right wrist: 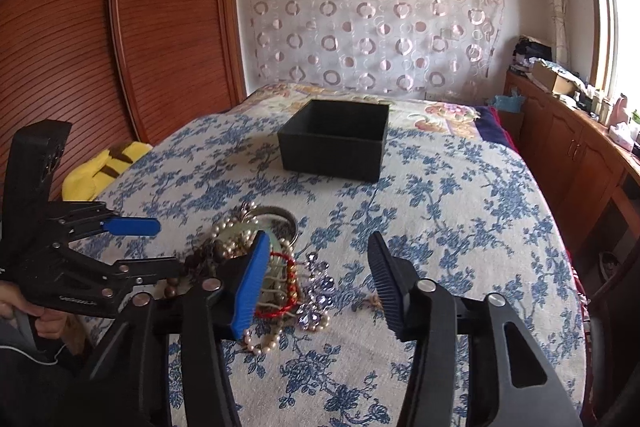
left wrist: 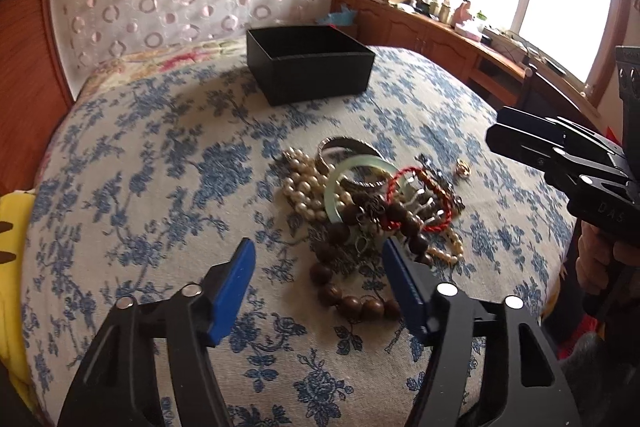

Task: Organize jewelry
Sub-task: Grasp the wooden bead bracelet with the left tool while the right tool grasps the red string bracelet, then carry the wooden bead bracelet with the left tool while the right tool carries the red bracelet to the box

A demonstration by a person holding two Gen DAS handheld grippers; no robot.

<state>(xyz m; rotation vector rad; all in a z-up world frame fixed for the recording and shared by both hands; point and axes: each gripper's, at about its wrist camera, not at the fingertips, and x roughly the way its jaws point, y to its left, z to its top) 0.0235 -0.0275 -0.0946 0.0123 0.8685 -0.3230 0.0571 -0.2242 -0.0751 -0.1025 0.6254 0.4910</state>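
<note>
A heap of jewelry lies on the blue-flowered bedspread [left wrist: 160, 187]: pearl strands [left wrist: 304, 183], a pale jade bangle [left wrist: 340, 183], a silver bangle [left wrist: 344, 147], a red cord bracelet [left wrist: 416, 199], a dark wooden bead bracelet [left wrist: 352, 303] and a small ring [left wrist: 462, 169]. Beyond the heap stands an open black box [left wrist: 308, 67]. My left gripper [left wrist: 318, 255] is open just above the wooden beads, gripping nothing. My right gripper [right wrist: 316, 241] is open too, its blue pad at the heap's [right wrist: 280, 267] right side near a purple crystal piece [right wrist: 318, 291]. The box [right wrist: 332, 151] appears empty.
A yellow plush toy [right wrist: 104, 167] lies at the bed's left edge beside a wooden wardrobe door [right wrist: 120, 47]. Low wooden cabinets [right wrist: 568, 147] with clutter run along the window side. A patterned curtain [right wrist: 360, 15] hangs behind the bed.
</note>
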